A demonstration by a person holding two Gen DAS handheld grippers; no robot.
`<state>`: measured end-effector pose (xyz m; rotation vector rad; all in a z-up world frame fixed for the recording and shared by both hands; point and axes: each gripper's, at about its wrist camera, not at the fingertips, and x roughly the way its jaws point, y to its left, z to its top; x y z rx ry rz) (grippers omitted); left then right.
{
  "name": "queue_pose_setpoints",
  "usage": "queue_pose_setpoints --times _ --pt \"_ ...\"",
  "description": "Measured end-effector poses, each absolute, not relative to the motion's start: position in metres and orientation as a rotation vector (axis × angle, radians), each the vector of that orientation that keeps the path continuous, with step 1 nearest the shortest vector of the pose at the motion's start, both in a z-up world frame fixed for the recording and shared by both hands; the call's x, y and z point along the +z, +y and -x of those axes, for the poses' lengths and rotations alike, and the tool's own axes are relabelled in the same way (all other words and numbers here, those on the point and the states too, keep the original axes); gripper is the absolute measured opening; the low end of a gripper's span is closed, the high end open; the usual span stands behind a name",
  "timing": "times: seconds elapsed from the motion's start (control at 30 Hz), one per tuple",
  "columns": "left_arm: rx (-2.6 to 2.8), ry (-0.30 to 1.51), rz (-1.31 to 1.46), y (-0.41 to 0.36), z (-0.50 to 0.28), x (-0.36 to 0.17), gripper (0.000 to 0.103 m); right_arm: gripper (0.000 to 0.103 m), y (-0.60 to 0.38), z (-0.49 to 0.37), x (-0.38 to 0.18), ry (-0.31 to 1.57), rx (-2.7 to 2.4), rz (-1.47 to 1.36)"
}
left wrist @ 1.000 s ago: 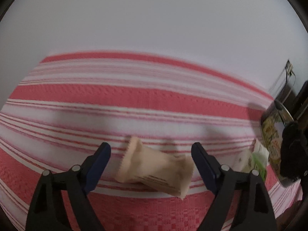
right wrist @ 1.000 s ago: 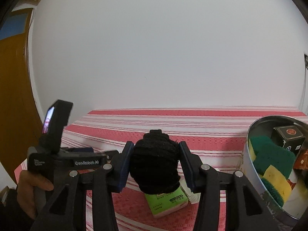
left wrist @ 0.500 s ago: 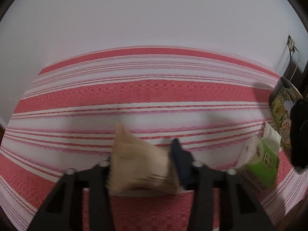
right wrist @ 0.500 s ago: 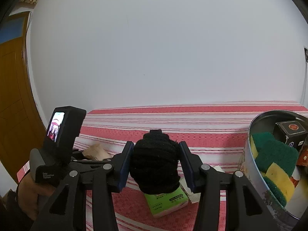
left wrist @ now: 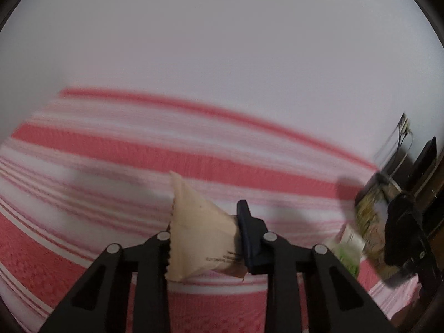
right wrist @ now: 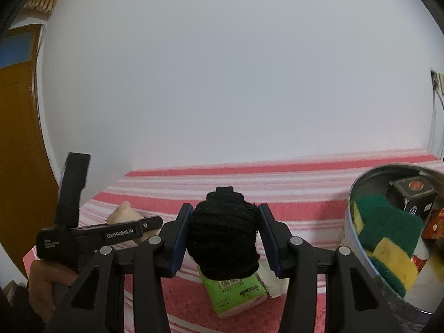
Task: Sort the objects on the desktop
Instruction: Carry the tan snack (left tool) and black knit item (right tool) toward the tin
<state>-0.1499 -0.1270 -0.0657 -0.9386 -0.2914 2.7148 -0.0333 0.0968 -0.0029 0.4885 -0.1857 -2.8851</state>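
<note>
Gripping a beige packet (left wrist: 202,238) crosswise, left tongs (left wrist: 206,240), right tongs (right wrist: 223,233) clamping black yarn ball (right wrist: 223,238).

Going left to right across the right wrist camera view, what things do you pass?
Wooden door → the other gripper with a beige packet → black yarn ball held over a green tissue pack → round metal tin of sponges.

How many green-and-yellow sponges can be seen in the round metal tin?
2, both inside the tin at its left side: one sponge farther back against the wall, the other sponge in front of it, nearer the camera. More may lie hidden underneath.
</note>
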Motion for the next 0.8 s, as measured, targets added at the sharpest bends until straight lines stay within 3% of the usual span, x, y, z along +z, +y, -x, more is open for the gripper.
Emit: queue_pose_setpoints --times 0.17,0.5,0.8 --pt "2.882 -0.161 0.668 -0.109 0.132 -0.039 0.027 0.050 0.098 0.014 0.006 -0.092 -2.994 -0.299" --pt "2.944 -0.092 0.639 -0.099 0.128 -0.041 0.027 0.050 0.113 0.012 0.008 -0.104 -3.066 -0.283" --pt "3.027 -0.060 0.611 -0.090 0.117 -0.039 0.027 0.050 0.083 0.027 -0.004 0.016 -3.140 -0.160"
